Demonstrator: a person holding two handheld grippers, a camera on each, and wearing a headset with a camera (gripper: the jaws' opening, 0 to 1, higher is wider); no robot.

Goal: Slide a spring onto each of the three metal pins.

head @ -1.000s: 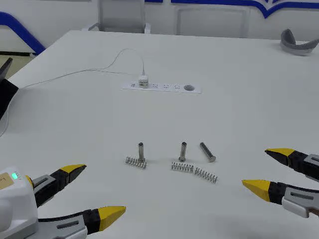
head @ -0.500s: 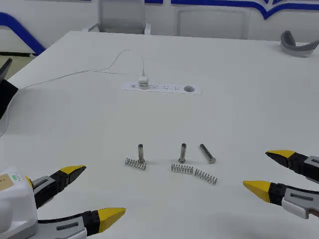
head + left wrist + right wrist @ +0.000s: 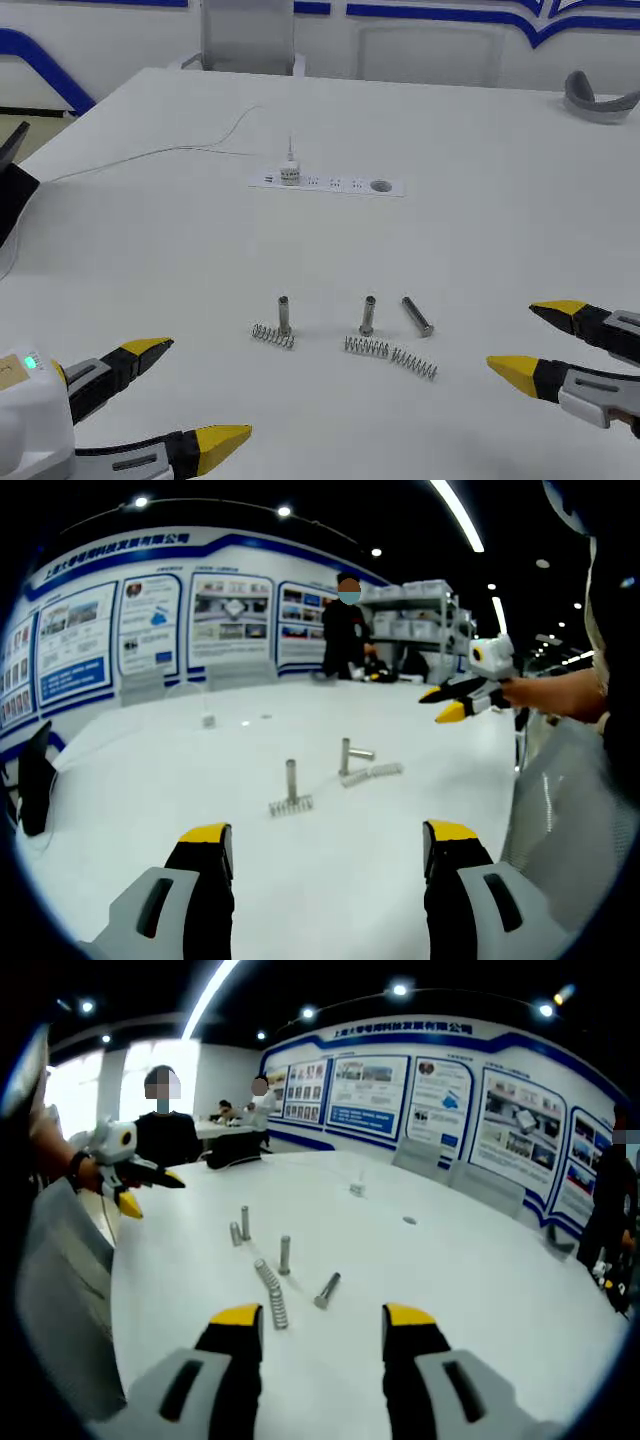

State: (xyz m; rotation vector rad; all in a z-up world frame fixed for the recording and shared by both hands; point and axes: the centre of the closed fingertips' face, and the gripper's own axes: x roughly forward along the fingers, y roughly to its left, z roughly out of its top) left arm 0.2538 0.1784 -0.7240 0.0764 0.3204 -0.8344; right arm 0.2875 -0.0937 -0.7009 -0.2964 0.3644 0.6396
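Pins (image 3: 284,314): 3, two upright, one lying | springs (image 3: 366,346): 3, loose

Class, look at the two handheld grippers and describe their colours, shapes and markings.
The left gripper and the right gripper look alike. Each has two tapered jaws that narrow to pointed yellow tips, with black middle sections and light grey bases. In the gripper views, each grey base carries a dark oval slot.
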